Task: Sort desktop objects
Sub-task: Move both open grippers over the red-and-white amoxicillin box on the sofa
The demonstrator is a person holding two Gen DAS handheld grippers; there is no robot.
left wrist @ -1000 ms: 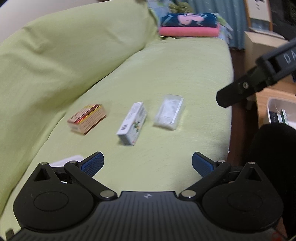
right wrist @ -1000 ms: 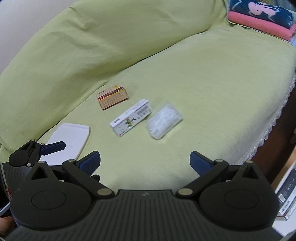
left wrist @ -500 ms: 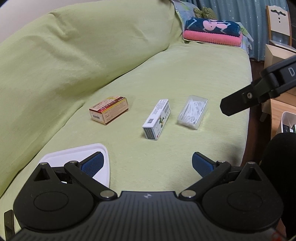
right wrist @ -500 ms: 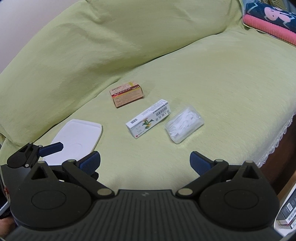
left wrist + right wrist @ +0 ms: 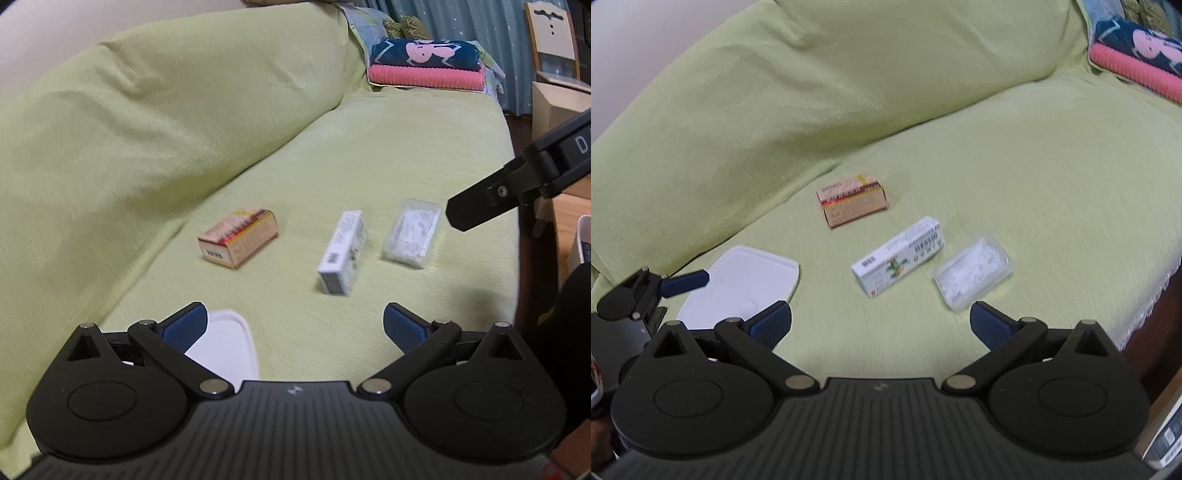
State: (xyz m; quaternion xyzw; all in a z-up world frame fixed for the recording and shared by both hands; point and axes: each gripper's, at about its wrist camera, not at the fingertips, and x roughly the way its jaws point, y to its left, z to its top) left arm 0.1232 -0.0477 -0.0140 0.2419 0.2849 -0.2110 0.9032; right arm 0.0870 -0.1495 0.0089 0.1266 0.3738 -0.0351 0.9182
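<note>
The right tool hangs above the front of the sofa seat with its blue pads spread wide and nothing between them; the left tool is likewise agape and empty, held low over the seat's left end. Taking the white tray as the landmark: it lies flat on the seat, directly under the left tool's near pad, with no object on the part that shows. To the tray's right and a little farther back sits the brown box, then the white box, then the clear packet, three in a row, each apart from its neighbour. The packet is farthest from the tray and lies just ahead of the right tool's right pad, its long axis running slantwise, up to the right across that view. By my reading the right hand is the nearer one to the packet and white box, the left hand to the brown box and tray.
</note>
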